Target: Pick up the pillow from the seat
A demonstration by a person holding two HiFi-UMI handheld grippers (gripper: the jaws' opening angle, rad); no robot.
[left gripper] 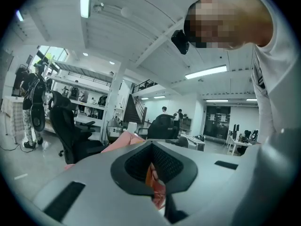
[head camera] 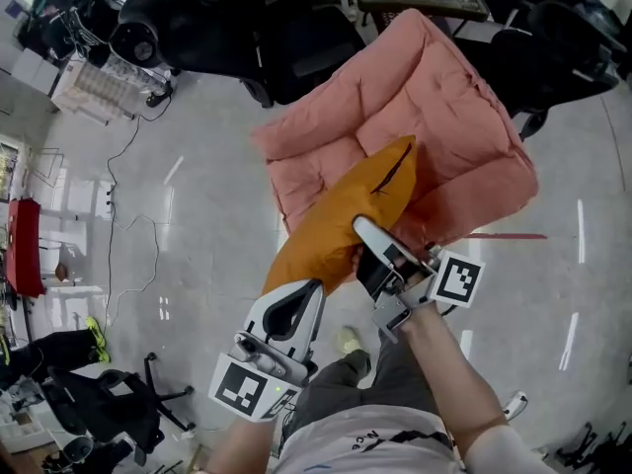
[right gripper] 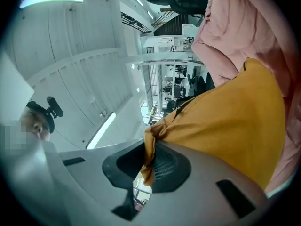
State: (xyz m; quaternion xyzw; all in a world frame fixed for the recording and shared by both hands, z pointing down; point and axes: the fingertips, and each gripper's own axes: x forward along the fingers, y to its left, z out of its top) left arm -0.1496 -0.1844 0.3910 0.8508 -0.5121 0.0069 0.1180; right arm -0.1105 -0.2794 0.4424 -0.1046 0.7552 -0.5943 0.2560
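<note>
at 7 o'clock of the seat [head camera: 444, 97], right gripper [head camera: 361, 228] is clamped on the pillow [head camera: 341, 215]; left gripper [head camera: 314, 287] pinches its 7 o'clock corner.

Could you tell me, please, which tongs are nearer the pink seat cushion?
Right. The right tongs, shut on the orange pillow, sit over the pink seat cushion's front edge; the left tongs are lower-left of it, above the floor, at the pillow's bottom end.

Head view looks steeply down on the pillow [head camera: 346, 225] and seat [head camera: 444, 107]. Both gripper views look along their jaws, close against the same pillow.
</note>
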